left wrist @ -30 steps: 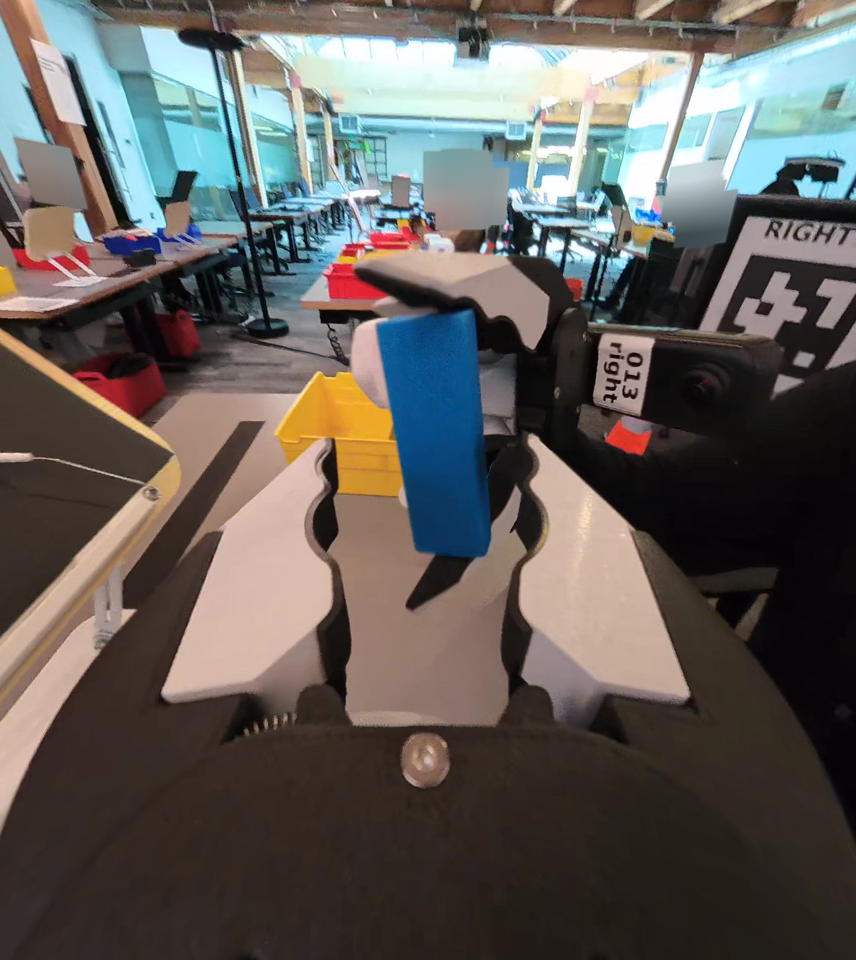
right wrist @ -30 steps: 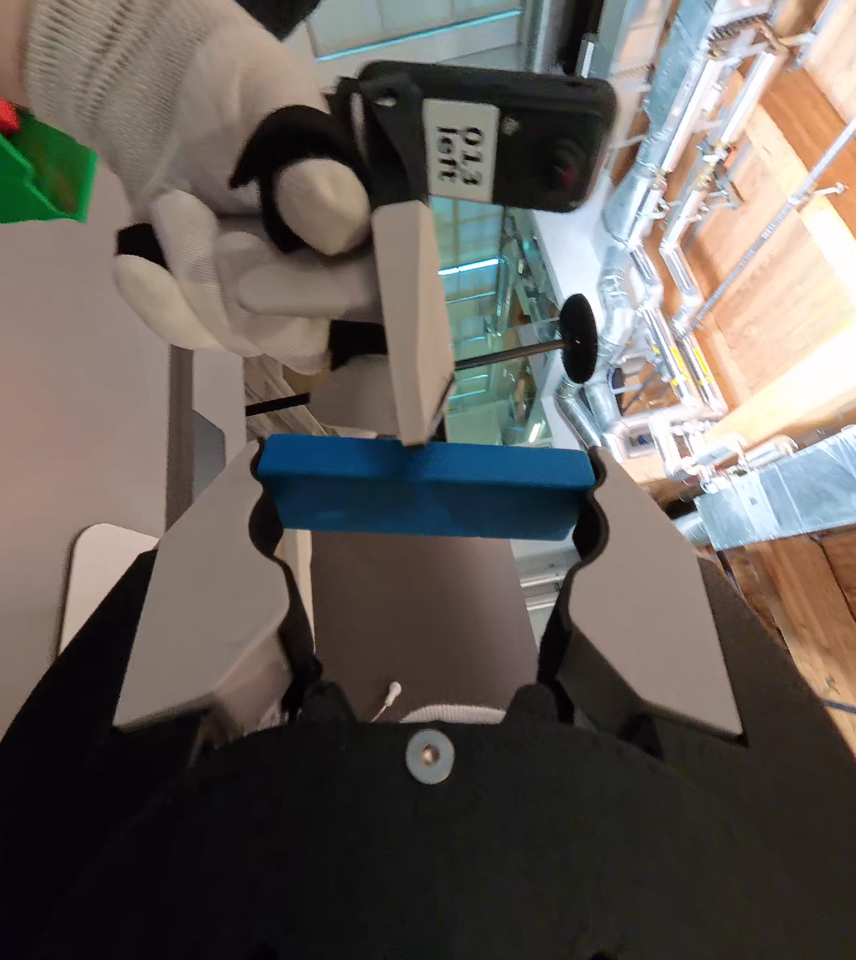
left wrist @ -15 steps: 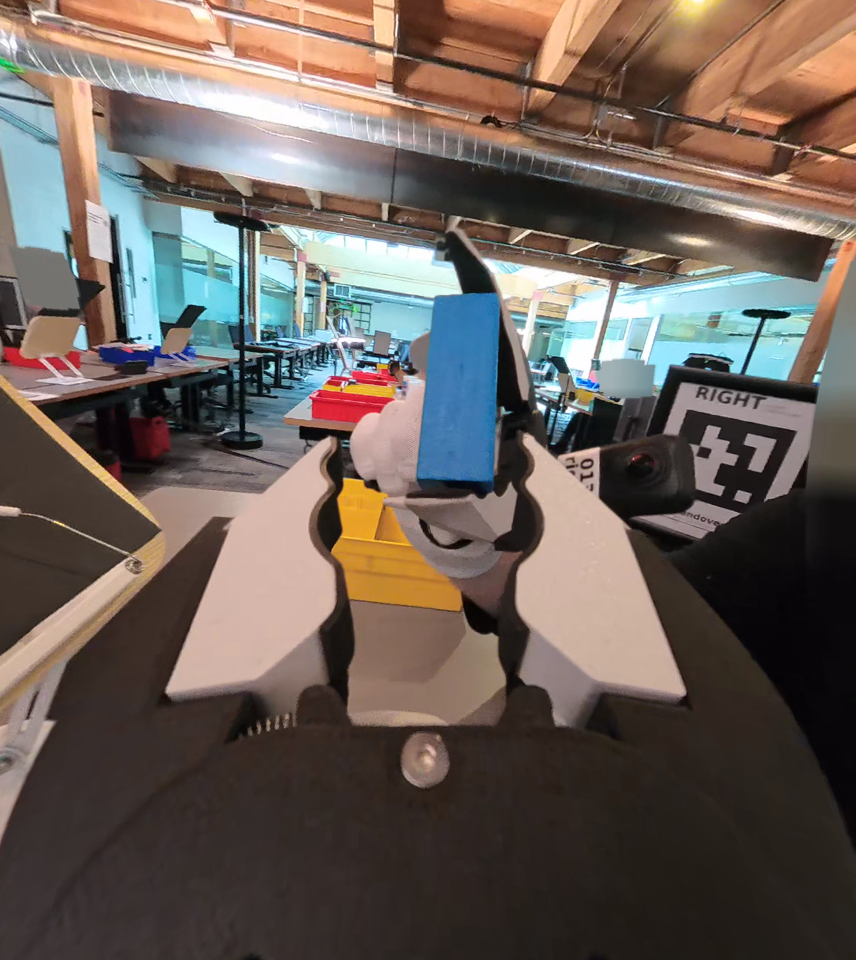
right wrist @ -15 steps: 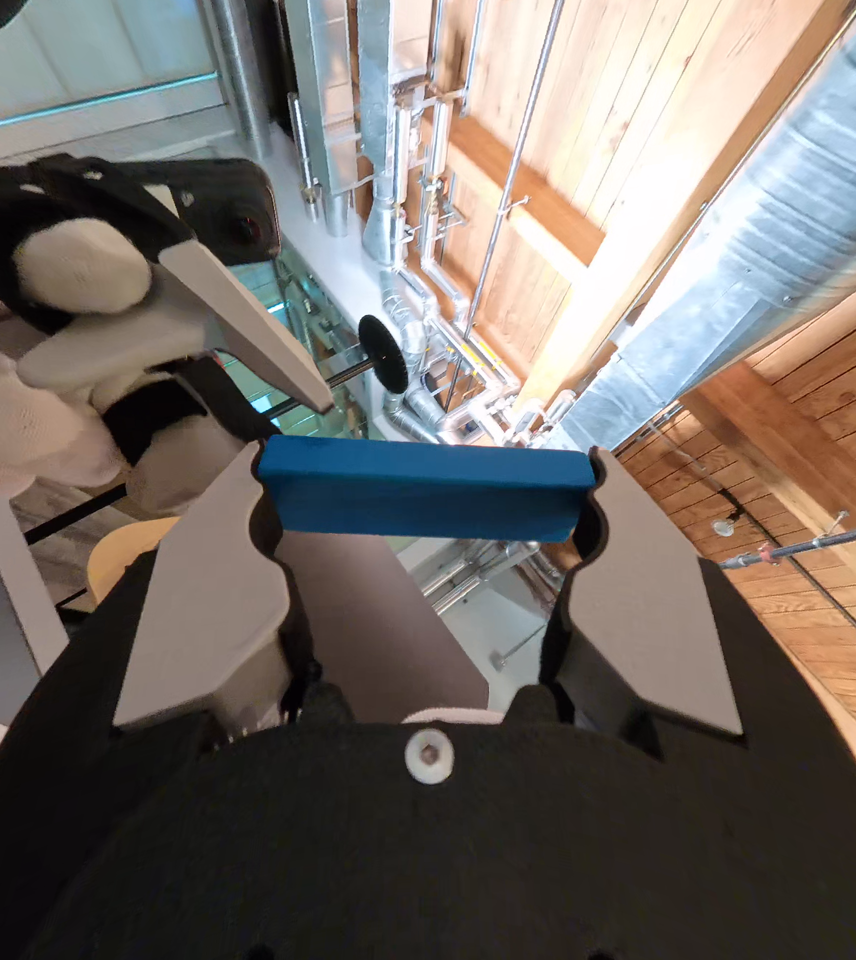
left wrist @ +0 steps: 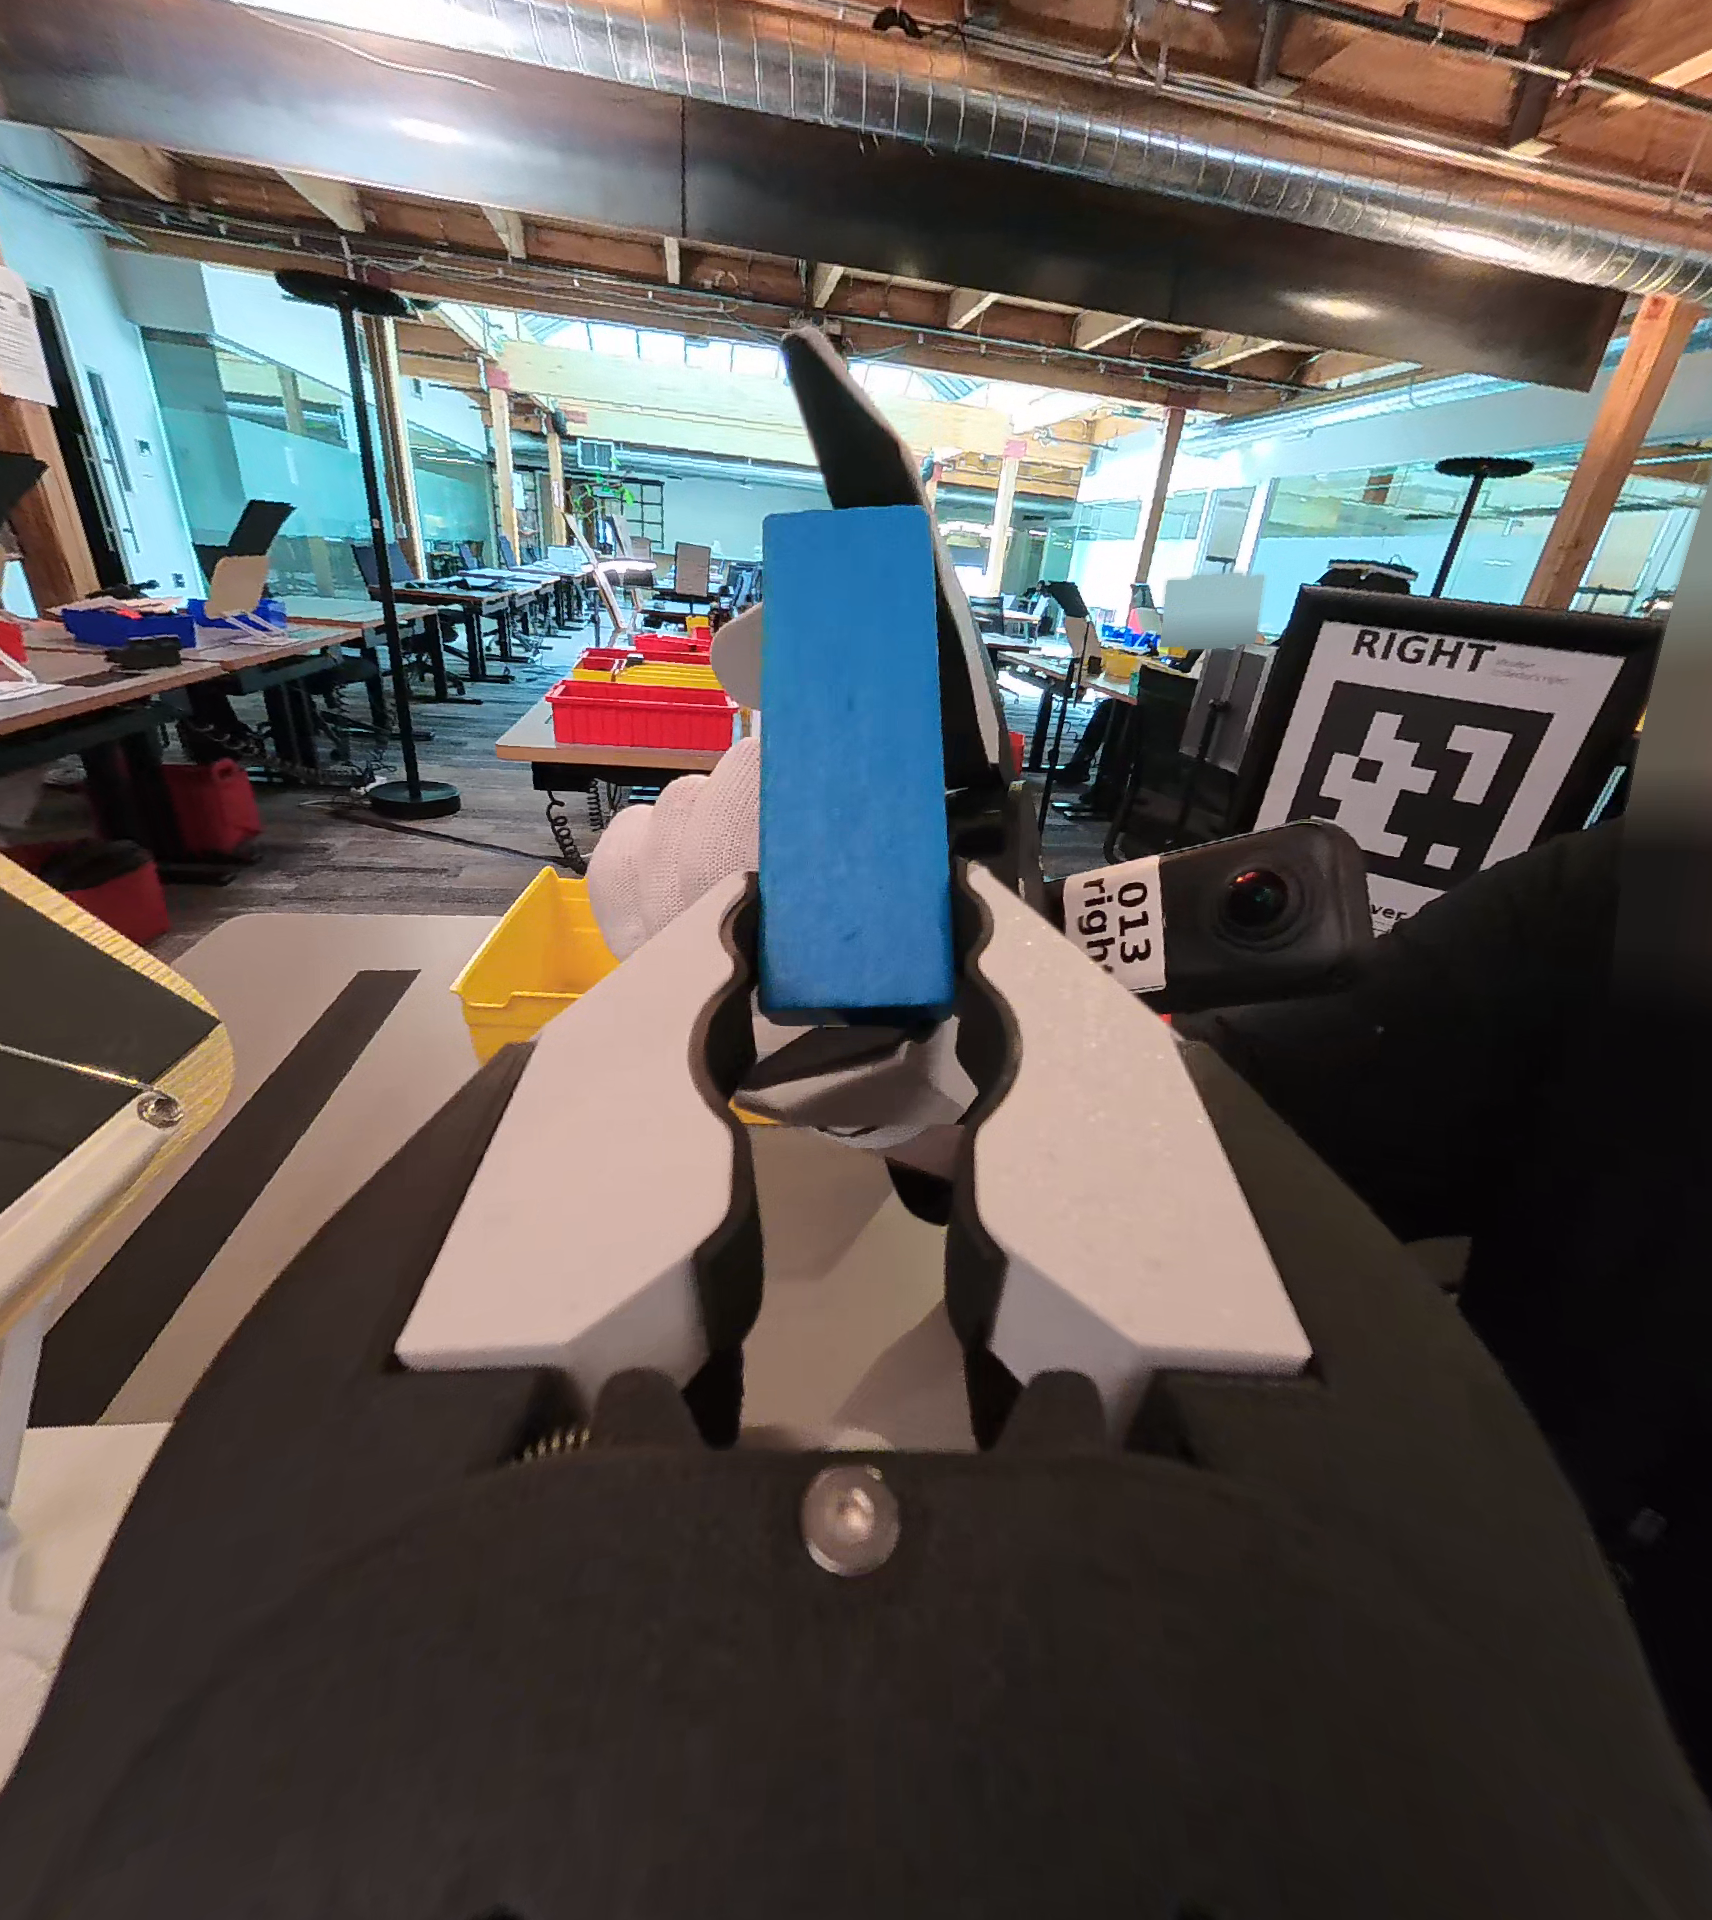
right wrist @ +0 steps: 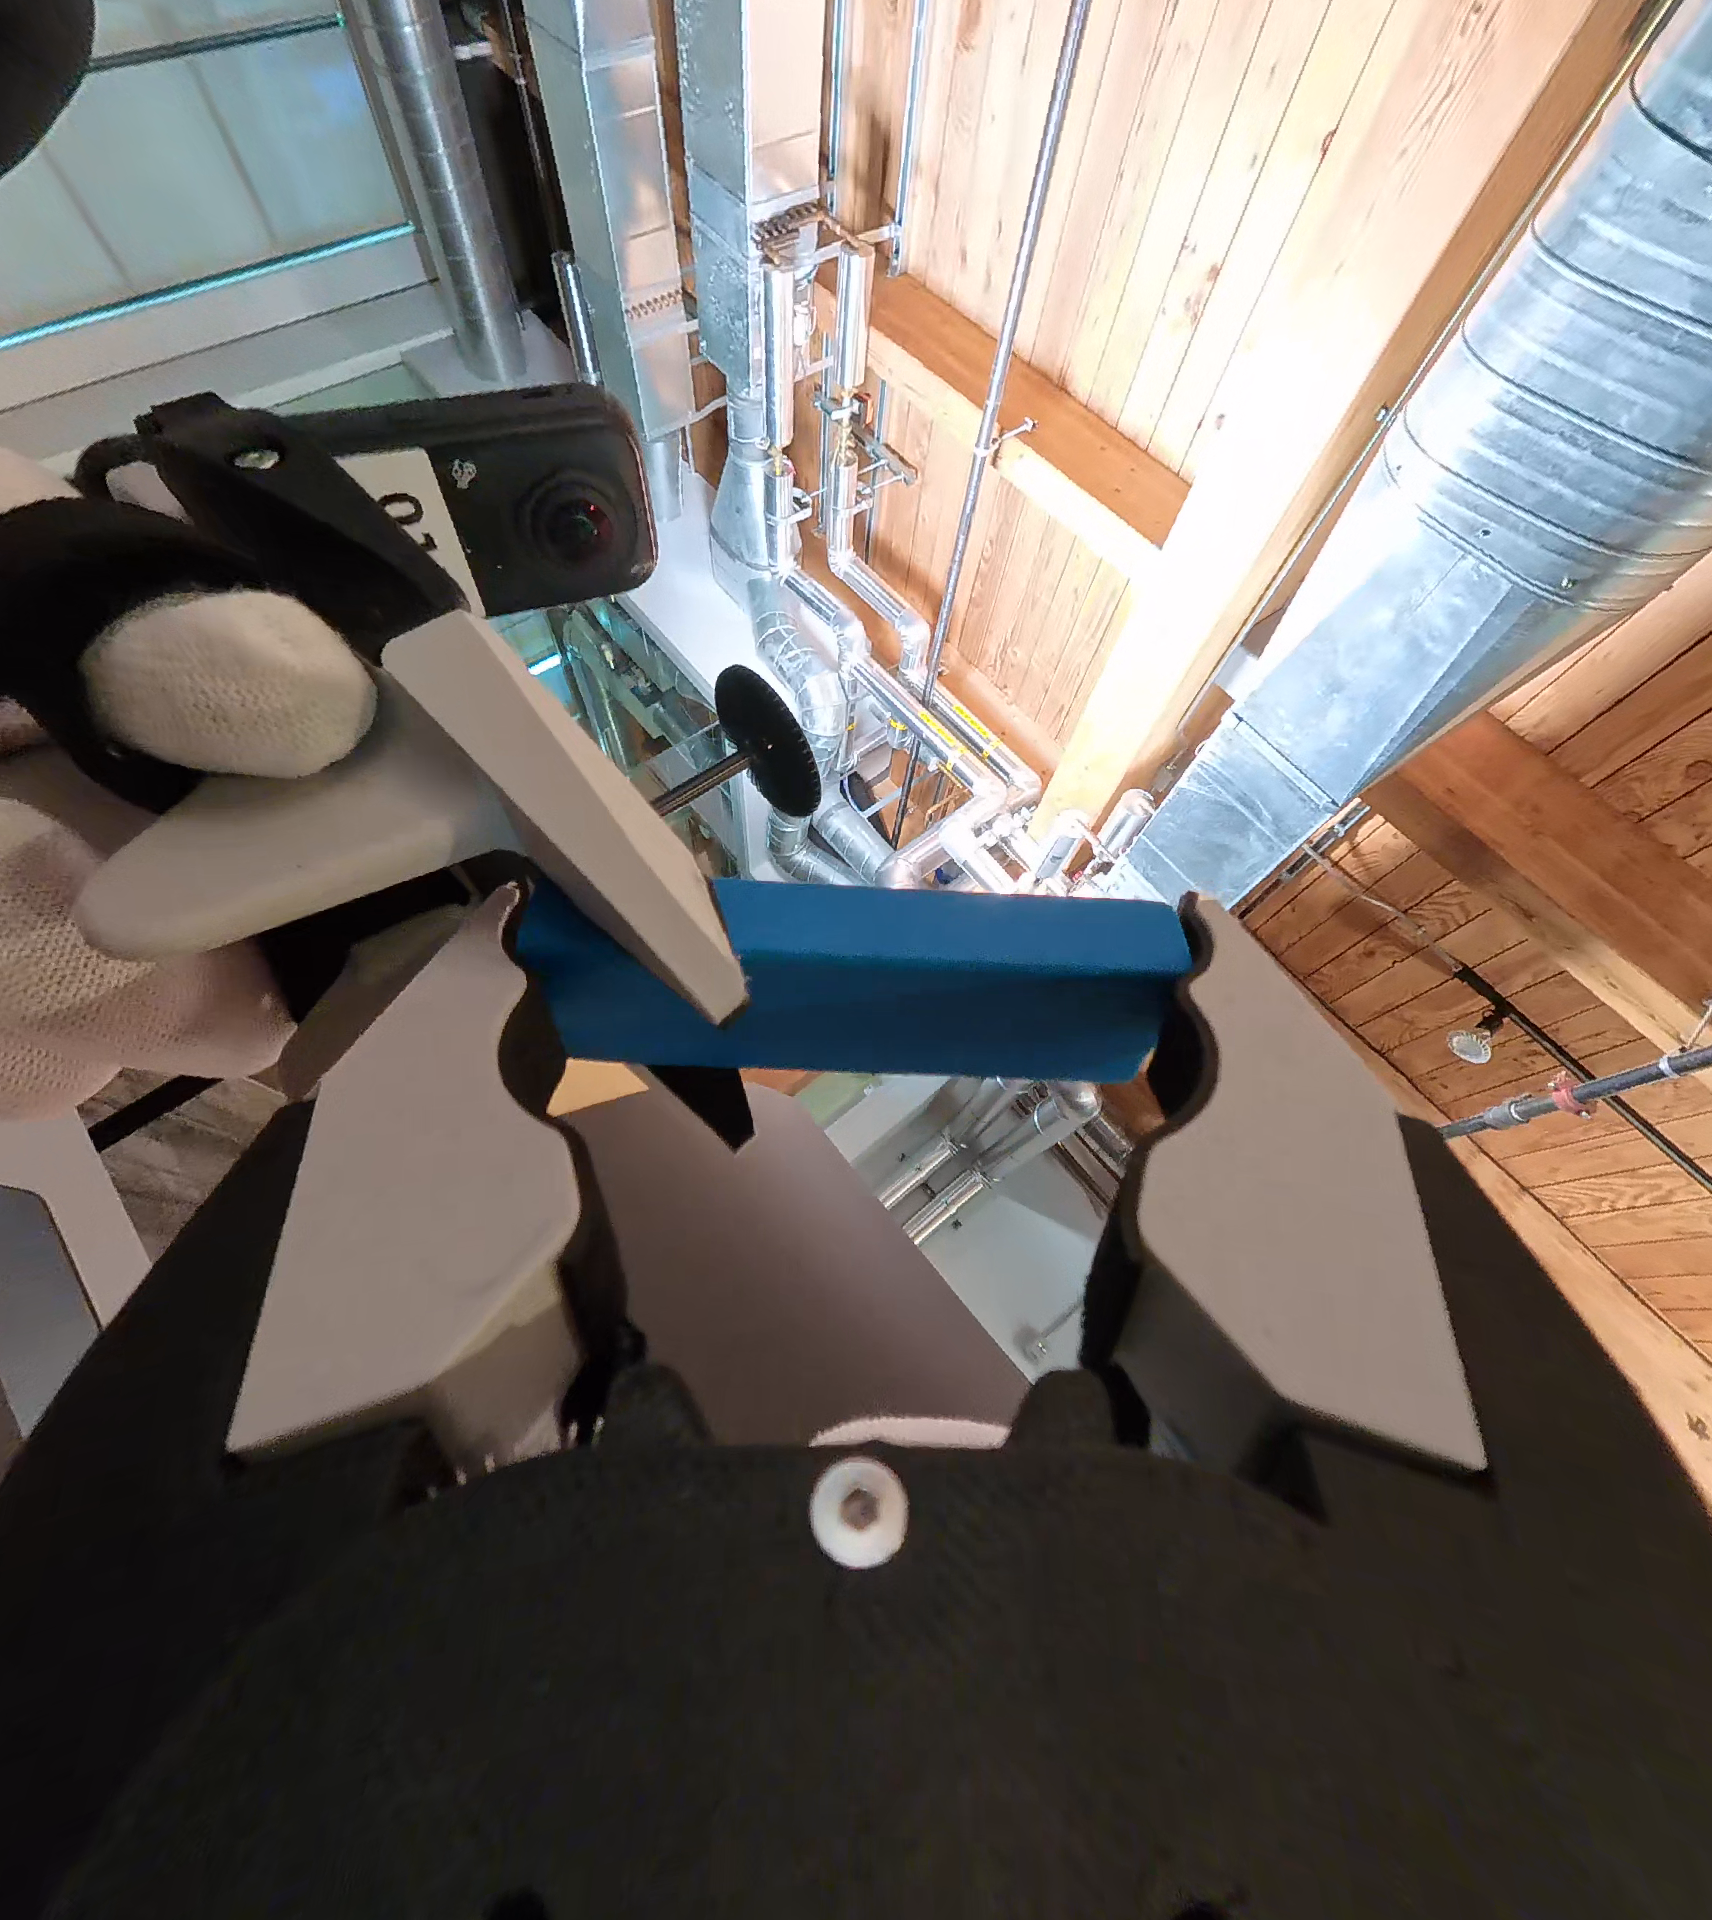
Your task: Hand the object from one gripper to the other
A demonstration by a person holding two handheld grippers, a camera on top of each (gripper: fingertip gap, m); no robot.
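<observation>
A blue rectangular block [left wrist: 850, 748] stands upright in the left wrist view. My left gripper [left wrist: 857, 925] is shut on its lower end, with a fingertip touching each side. My right gripper [right wrist: 852, 977] is shut on the same block [right wrist: 945, 977] and holds it lengthwise by its two ends. In the left wrist view the right gripper's upper finger [left wrist: 862, 457] sits above the block and its lower finger [left wrist: 831, 1081] below. In the right wrist view a grey finger [right wrist: 582, 831] of the left gripper lies across the block's left part.
A white-gloved hand [right wrist: 0, 935] holds the left gripper. A yellow bin [left wrist: 530, 956] stands on the white table [left wrist: 312, 956]. A tilted black board [left wrist: 21, 1039] is at the left and a framed marker sign [left wrist: 1434, 758] at the right. Ceiling ducts fill the right wrist view. The grippers' ends are close to 5 cm from one another.
My left gripper went from wide open to shut on the block's lower end. My right gripper kept its hold on the block and tilted it upright.
</observation>
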